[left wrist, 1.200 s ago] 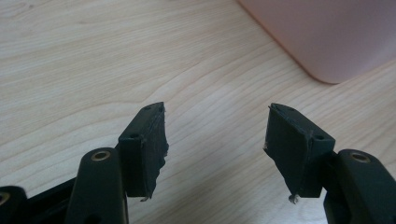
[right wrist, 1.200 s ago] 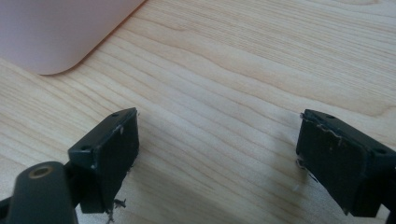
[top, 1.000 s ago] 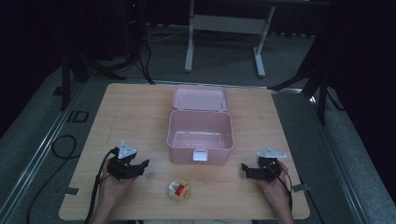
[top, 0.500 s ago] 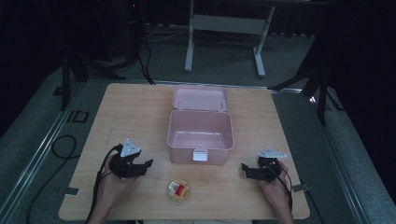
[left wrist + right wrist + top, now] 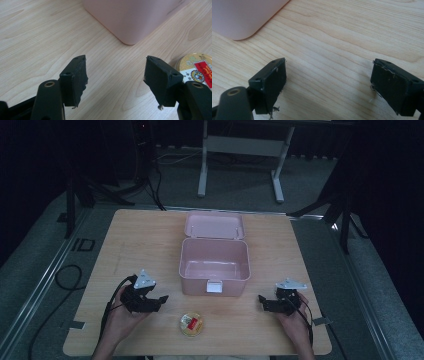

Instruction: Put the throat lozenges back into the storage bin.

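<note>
Nearest me, close to the front edge of the bench [image 5: 150,235] and about midway along it, lies a small round tin [image 5: 191,324] with a gold lid and a red label. My left gripper [image 5: 159,301] hovers just beside it toward the front left corner; its jaws have just been opening and nothing sits between them, only bare wood, with the tin showing past the right-hand jaw in the left gripper view [image 5: 197,68]. My right gripper [image 5: 262,301] is over toward the front right corner, well apart from the tin, jaws spread wide and holding nothing. Farther back, in the middle of the bench, stands the pink box [image 5: 215,280], open, its lid [image 5: 214,225] hinged back toward the far edge.
</note>
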{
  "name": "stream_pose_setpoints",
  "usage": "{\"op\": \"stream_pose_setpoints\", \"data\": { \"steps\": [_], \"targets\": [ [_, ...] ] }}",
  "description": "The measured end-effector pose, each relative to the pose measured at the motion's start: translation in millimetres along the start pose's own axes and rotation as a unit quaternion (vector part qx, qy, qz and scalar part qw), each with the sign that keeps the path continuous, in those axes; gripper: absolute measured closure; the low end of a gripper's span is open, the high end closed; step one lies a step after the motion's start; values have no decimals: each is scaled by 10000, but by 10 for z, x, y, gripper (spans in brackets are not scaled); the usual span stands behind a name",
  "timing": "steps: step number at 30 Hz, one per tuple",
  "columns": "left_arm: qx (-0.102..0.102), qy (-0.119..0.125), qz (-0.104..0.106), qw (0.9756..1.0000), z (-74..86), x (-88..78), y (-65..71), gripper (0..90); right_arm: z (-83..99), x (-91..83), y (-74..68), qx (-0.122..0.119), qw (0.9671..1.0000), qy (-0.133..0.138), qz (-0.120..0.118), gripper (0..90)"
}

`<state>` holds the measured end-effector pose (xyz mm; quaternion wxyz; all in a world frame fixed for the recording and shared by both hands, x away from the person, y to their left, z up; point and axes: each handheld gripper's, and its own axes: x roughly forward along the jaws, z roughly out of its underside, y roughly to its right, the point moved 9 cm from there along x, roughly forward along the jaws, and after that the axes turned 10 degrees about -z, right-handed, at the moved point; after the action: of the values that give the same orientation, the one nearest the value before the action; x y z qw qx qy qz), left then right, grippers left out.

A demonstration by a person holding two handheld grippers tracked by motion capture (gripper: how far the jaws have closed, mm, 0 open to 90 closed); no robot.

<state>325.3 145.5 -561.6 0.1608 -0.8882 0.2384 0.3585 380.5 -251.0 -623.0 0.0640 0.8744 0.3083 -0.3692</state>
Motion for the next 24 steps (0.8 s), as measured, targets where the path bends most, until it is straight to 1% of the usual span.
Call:
{"op": "stream_pose_setpoints", "data": {
  "steps": [4,5,6,11,14,16,17,19,20,21,24],
  "targets": [
    [189,-24,81,9998,-48,-22,65,350,0,0,0,1,10000,0,0,130],
    [189,-24,81,9998,-48,-22,65,350,0,0,0,0,10000,0,-1,130],
    [277,-45,112,9995,-59,-25,101,348,0,0,0,1,10000,0,-1,130],
    [389,-82,261,9989,-70,-24,178,337,0,0,0,1,10000,0,0,130],
    [496,-141,359,9980,-63,-15,224,336,0,0,0,2,10000,0,0,130],
    [532,-182,359,9978,-58,-11,232,336,0,0,0,2,10000,1,1,130],
    [582,-234,415,9972,-55,-5,258,336,0,0,0,3,10000,0,0,130],
    [674,-275,435,9964,-58,-11,278,337,-1,1,1,-5,10000,3,1,130],
    [674,-275,435,9964,-58,-11,278,336,-1,1,1,-5,10000,3,1,130],
    [762,-284,466,9956,-68,-18,307,336,0,0,0,2,10000,0,1,130],
    [901,-308,507,9942,-82,-24,354,336,0,0,0,2,10000,-1,1,130]
  ]
}}
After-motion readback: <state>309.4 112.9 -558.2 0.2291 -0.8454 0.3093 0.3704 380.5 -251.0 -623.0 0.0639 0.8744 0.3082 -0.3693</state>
